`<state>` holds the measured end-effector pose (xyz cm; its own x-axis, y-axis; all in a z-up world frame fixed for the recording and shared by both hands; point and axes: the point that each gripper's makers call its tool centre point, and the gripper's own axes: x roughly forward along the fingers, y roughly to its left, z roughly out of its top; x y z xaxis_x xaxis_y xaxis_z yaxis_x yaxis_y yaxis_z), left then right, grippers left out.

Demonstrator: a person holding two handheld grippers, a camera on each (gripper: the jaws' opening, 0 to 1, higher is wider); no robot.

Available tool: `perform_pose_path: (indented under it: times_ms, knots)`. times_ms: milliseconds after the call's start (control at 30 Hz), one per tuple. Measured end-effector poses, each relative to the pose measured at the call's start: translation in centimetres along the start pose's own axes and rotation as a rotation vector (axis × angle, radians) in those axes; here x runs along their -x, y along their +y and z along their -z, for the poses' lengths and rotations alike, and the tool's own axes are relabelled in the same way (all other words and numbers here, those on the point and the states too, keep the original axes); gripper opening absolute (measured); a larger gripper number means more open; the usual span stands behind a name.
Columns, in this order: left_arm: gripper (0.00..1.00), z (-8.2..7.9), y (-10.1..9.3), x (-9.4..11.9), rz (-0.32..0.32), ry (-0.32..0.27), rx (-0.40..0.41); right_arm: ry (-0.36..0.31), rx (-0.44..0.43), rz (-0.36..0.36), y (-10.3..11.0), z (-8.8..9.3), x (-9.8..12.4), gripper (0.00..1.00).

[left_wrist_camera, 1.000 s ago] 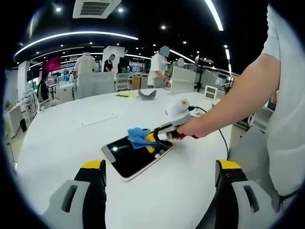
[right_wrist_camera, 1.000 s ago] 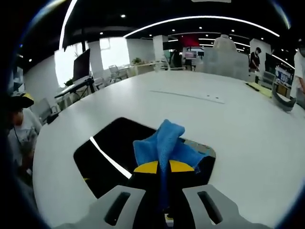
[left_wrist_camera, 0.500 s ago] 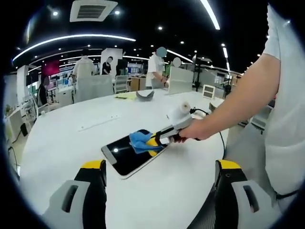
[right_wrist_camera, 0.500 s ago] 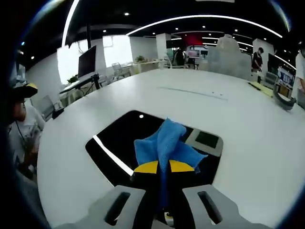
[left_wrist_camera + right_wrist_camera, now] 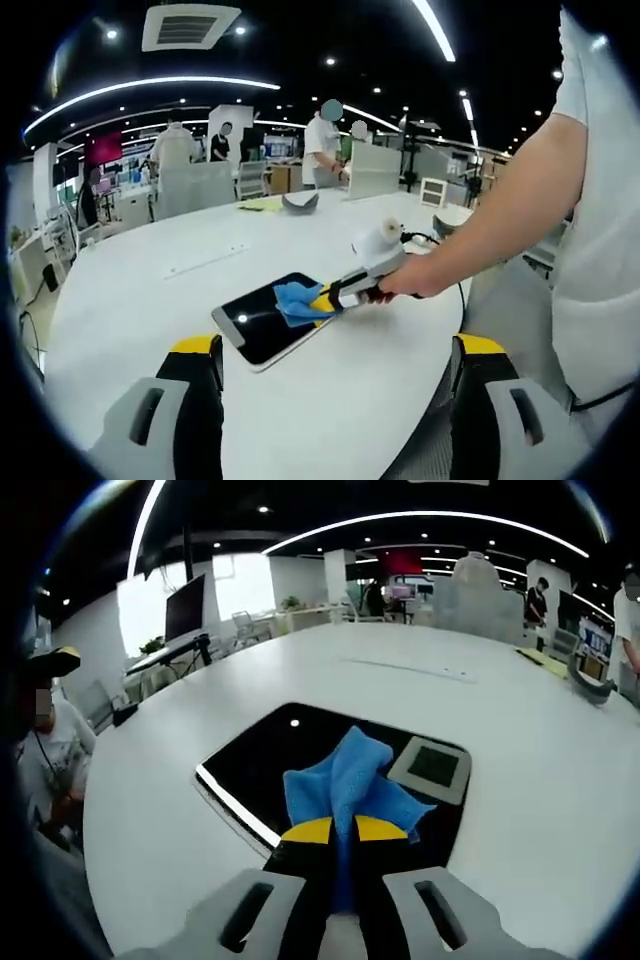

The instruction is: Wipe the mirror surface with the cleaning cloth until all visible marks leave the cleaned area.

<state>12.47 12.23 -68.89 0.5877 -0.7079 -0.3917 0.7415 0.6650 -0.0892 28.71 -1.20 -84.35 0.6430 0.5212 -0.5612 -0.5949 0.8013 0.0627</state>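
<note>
Your right gripper [image 5: 335, 832] is clamped on the blue cleaning cloth [image 5: 347, 783], jaws tight together with the fabric pinched between the yellow tips. The cloth is pressed onto the mirror [image 5: 300, 755], at its near edge in the right gripper view. The mirror lies flat on the white table [image 5: 520, 750], its dark glass reflecting ceiling lights.

In the left gripper view your hand [image 5: 400, 282] holds the right gripper [image 5: 328, 297] from the mirror's right, and the cloth [image 5: 296, 300] sits on the mirror's [image 5: 255, 325] right end. Your left gripper [image 5: 335, 385] has its jaws wide apart, nothing between them, held off the mirror on its near side. Beyond the mirror, a curved grey object [image 5: 300, 201] lies on the table [image 5: 130, 300], with people standing past the table's far edge.
</note>
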Motion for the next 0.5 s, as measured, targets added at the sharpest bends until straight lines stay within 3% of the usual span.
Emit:
perform_pose_path:
  times_ms: [500]
  knots:
    - [0.95,-0.12,0.44,0.72,-0.009,-0.003,-0.031,-0.005,-0.025,0.025,0.64,0.6,0.68,0.02]
